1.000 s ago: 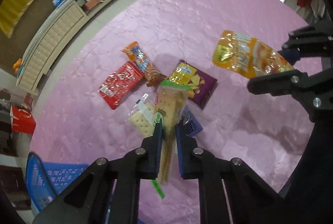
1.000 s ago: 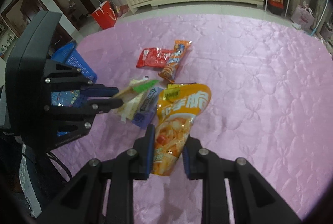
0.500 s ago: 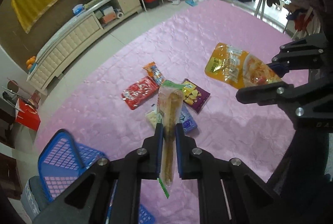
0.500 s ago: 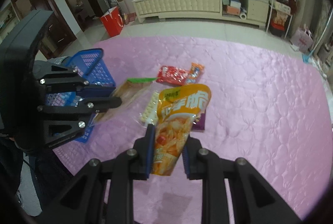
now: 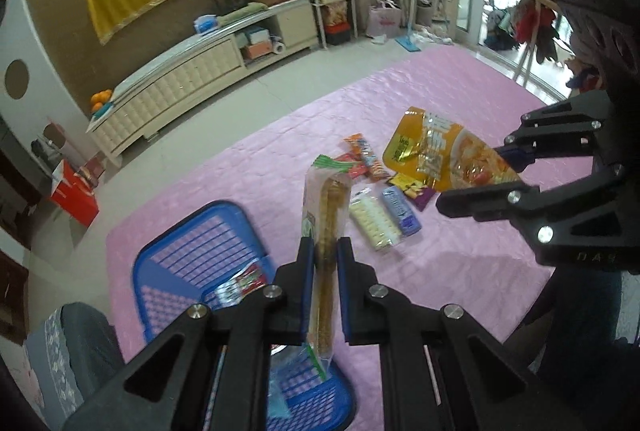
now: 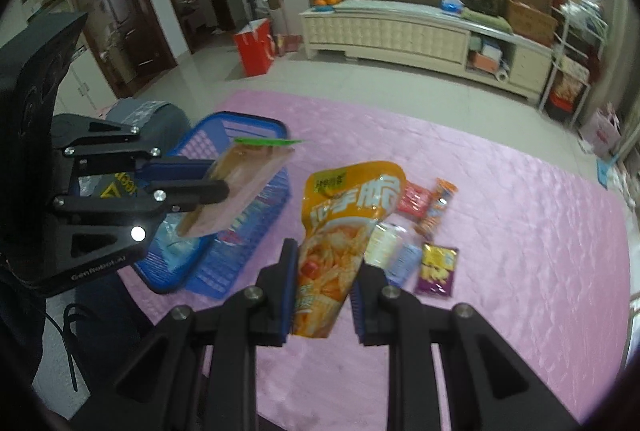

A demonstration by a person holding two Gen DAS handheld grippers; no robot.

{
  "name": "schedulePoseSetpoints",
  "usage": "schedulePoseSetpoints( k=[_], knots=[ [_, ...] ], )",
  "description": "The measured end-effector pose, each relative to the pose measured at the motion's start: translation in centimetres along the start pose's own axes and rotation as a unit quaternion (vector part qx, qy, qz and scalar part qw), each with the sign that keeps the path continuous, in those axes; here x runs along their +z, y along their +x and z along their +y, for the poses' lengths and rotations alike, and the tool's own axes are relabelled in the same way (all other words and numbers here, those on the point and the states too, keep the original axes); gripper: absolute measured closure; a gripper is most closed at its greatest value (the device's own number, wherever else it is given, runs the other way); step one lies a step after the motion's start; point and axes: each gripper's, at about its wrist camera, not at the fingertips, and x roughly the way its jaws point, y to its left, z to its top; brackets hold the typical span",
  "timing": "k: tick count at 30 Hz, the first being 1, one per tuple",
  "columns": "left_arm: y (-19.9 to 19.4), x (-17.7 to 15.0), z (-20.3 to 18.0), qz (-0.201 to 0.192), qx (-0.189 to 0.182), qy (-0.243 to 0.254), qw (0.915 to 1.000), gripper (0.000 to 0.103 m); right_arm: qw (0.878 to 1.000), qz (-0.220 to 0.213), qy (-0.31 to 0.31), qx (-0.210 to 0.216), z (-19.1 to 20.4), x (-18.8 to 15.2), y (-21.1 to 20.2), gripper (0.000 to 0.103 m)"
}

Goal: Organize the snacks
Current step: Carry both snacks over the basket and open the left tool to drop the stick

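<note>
We carry two snacks toward blue basket [image 5: 192, 251]. Left gripper [image 5: 322, 263] clamps cracker pack [image 5: 326, 215] above basket; right gripper [image 6: 322, 283] grips orange pouch [image 6: 344, 223] over pink cloth [image 6: 520, 231]. Next, we judge: lower, release cracker pack inside basket.

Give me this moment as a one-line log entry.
left gripper: shut on cracker pack, above blue basket | right gripper: shut on orange chip bag, airborne

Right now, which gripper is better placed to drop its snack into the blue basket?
Left. The left gripper holds the cracker pack right over the basket; the right gripper holds the orange chip bag beside it, over the pink cover.
</note>
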Motion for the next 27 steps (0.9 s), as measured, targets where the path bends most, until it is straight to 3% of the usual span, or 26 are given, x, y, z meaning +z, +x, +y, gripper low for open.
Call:
schedulePoseSetpoints(
  k=[15, 27],
  knots=[
    [-2.9, -7.4, 7.9, -0.001, 0.012, -0.084, 0.9964, 0.093, 0.997, 0.030, -0.069, 0.033, 9.0, 2.9, 5.7, 0.075],
    [-0.2, -10.4, 7.9, 0.032, -0.010, -0.117, 0.9925, 0.093, 0.994, 0.061, -0.083, 0.040, 12.1, 1.6, 8.1, 0.075]
  ],
)
